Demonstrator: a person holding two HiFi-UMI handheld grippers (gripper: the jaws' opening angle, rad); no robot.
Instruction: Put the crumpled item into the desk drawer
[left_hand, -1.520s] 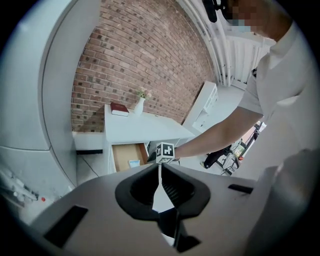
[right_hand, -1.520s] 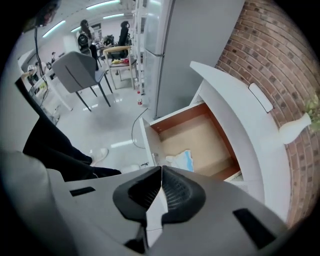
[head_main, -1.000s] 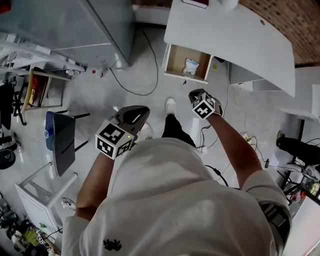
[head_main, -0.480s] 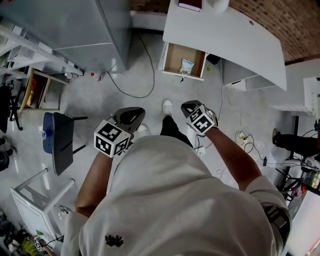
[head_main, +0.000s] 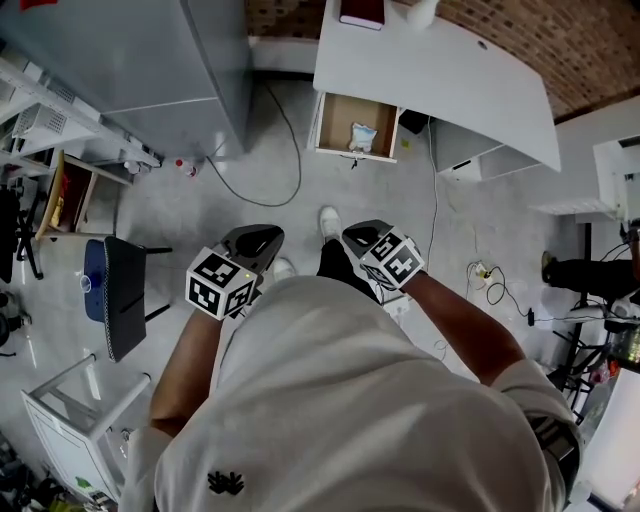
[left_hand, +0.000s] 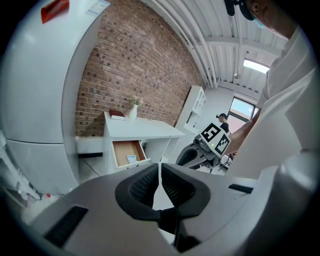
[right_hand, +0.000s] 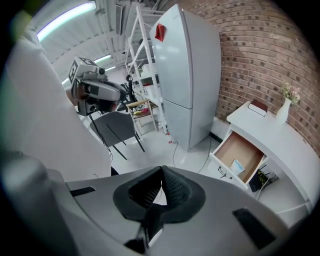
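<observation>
A pale crumpled item lies in the wooden drawer (smooth white desk).

item: crumpled item, whitish-blue wad, it's lying loose toward the right side of the floor inside | spot: desk drawer, it's sitting pulled wide open, brown inside

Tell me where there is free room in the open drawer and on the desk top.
In the drawer, the left half is bare, between its left wall and the crumpled item. The desk top is free right of the vase; the book and vase crowd its left end.
</observation>
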